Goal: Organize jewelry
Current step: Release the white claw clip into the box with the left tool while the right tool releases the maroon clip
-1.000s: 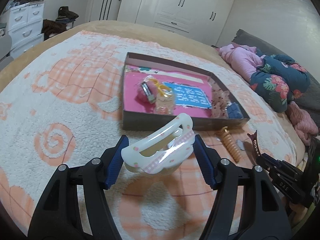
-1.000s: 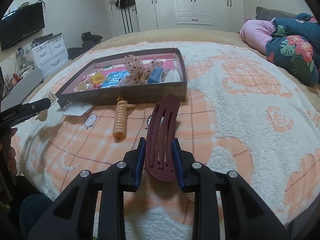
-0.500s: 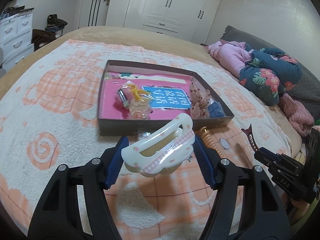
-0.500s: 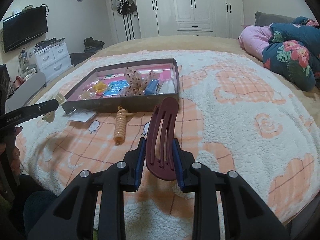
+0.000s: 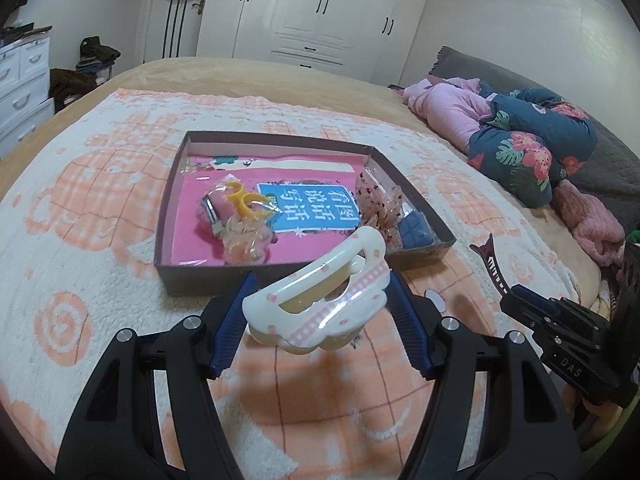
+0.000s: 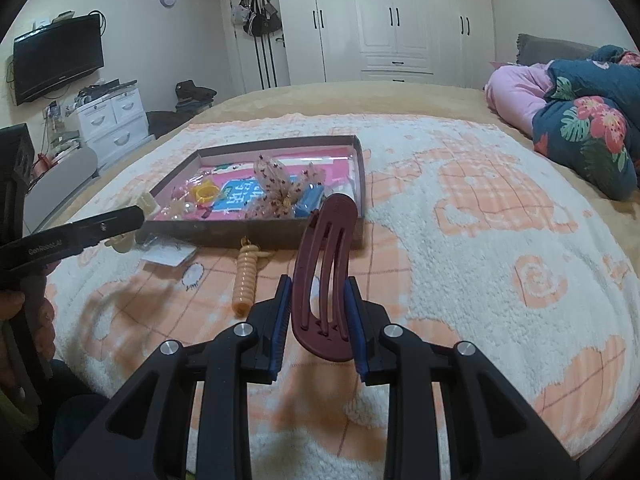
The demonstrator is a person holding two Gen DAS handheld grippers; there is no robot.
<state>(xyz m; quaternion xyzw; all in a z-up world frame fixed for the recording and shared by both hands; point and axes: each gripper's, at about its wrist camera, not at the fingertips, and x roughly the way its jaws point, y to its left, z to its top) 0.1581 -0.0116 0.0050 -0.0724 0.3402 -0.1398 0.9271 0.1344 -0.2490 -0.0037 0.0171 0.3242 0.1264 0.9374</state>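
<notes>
My left gripper (image 5: 320,304) is shut on a white hair claw clip (image 5: 320,300) with pink checks, held above the blanket just in front of the brown box (image 5: 168,216). My right gripper (image 6: 318,304) is shut on a dark red hair clip (image 6: 324,264), held upright above the blanket near the box's front right corner (image 6: 360,184). The box has a pink floor and holds a yellow ring (image 5: 240,200), a spotted bow (image 6: 280,188), a blue item (image 5: 416,234) and a blue card (image 5: 308,206). An orange spiral hair tie (image 6: 246,280) lies on the blanket before the box.
A peach and white fleece blanket (image 6: 500,240) covers the bed. A small white packet (image 6: 168,254) lies by the box's front left. Pink and floral bedding (image 5: 520,136) is piled at the right. Drawers (image 6: 116,120) and wardrobes (image 6: 400,20) stand beyond the bed.
Both grippers have risen and drawn back from the box with their clips still held. The left view has swung so the box sits more central.
</notes>
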